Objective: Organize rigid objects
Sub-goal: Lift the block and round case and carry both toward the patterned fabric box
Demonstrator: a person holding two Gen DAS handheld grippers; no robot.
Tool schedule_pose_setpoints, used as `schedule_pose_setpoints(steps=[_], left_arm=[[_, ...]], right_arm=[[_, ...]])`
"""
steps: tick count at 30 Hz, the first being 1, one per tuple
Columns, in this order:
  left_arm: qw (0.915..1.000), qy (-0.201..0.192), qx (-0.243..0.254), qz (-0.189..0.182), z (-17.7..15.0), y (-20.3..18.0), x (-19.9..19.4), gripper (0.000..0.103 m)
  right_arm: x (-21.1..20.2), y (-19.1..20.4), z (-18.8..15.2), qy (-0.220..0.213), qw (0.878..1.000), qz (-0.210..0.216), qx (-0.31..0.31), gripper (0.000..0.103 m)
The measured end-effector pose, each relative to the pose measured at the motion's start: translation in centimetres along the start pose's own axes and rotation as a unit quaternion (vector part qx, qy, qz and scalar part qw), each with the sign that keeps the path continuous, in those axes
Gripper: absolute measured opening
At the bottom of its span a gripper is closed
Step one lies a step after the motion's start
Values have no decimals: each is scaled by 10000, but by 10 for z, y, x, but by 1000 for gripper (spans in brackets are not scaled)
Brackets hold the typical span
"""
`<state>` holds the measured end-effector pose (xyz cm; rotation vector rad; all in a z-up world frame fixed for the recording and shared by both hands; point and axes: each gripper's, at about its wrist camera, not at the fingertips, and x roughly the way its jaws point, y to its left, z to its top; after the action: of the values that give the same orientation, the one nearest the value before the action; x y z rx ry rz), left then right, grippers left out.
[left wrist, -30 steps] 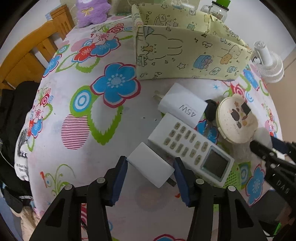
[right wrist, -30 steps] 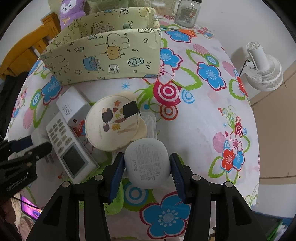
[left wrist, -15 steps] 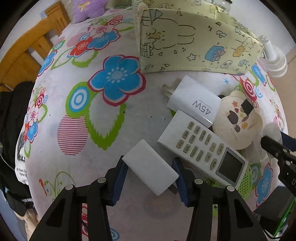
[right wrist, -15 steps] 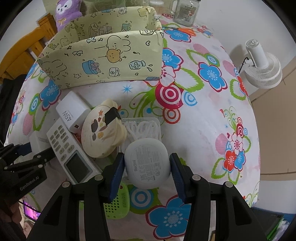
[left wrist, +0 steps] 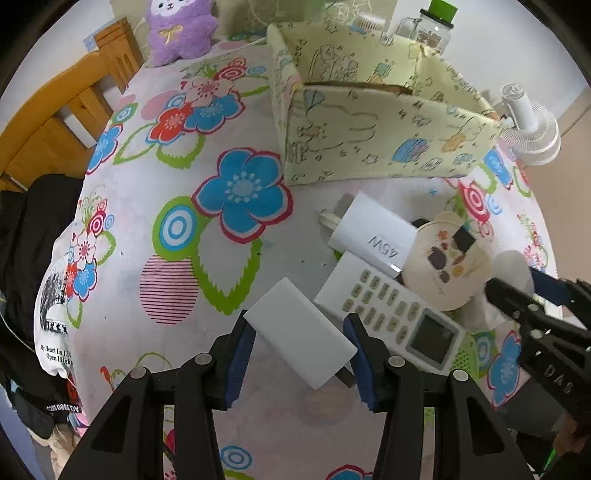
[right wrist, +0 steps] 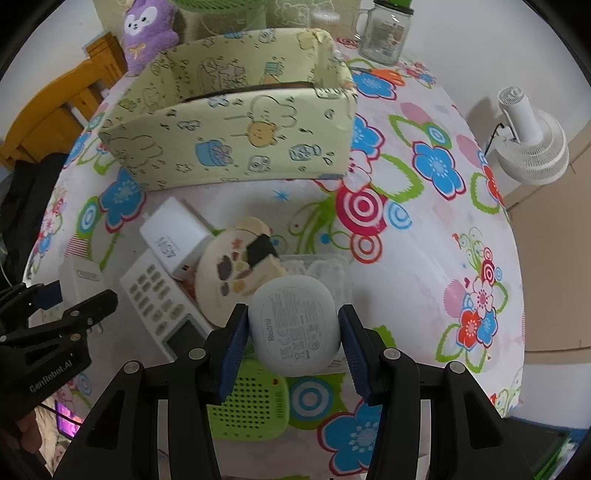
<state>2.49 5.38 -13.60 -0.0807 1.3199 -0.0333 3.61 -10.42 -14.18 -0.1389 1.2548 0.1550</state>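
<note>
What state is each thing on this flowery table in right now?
Left gripper: shut on a white charger block, lifted.
Right gripper: shut on a grey Redmi case.
Patterned box: open-topped, upright.
Remote control: lying flat, buttons up.
45W charger: lying on its side.
Jar: upright, lidded.

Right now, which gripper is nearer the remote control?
Left. The left gripper, holding a white charger, sits right beside the remote control; the right gripper, holding the earbud case, is farther off.
</note>
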Motion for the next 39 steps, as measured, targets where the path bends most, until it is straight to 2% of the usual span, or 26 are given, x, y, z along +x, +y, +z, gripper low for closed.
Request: schedule_pose_setpoints(steps=[4, 18, 31, 39], left_arm=[[9998, -108, 132, -64, -5, -5, -5, 50], [9963, -472, 663, -283, 18, -31, -43, 50], [9907, -877, 937, -444, 36, -33, -78, 50], [9888, -952, 1041, -486, 45, -32, -87, 50]], right_arm=[[-7, 6, 2, -67, 9999, 76, -37, 53], [-44, 6, 19, -442, 9989, 80, 109, 53], [-83, 5, 36, -802, 9962, -96, 340, 53], [-93, 6, 43, -882, 9951, -99, 437, 53]])
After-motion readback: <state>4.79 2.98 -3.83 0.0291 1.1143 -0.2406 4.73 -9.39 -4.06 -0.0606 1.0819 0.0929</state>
